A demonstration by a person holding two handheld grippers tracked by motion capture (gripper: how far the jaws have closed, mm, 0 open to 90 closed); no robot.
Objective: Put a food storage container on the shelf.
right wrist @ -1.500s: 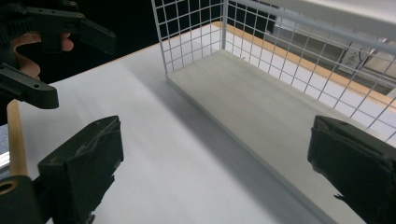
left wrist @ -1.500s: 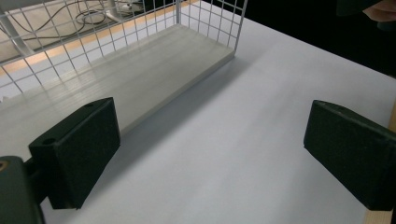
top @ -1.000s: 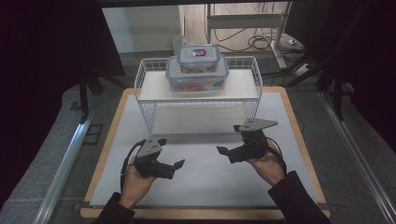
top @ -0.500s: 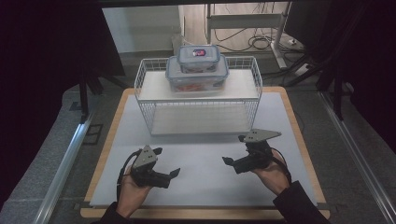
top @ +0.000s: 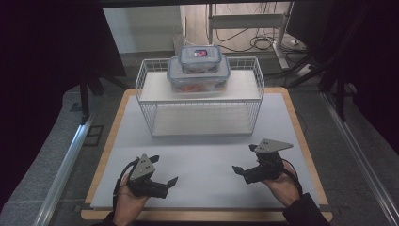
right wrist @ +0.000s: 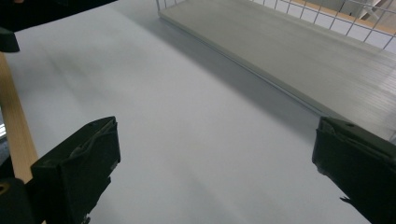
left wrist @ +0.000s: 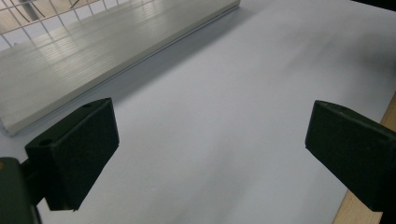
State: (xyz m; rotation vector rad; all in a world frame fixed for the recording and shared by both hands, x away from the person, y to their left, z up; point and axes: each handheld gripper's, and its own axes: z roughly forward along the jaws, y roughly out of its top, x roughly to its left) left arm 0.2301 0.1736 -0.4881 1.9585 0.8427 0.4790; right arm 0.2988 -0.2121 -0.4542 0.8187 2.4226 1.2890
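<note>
Both claws, the left gripper and right gripper, are held spread and empty over the mat; a reach toward the stacked containers on the wire rack seems called for.

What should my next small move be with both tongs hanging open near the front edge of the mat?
Probably bring both forward and up toward the stacked containers. The left tongs and right tongs are open and empty, low over the white mat. The small container sits on the large container on the wire rack's top shelf, well ahead of both.
</note>
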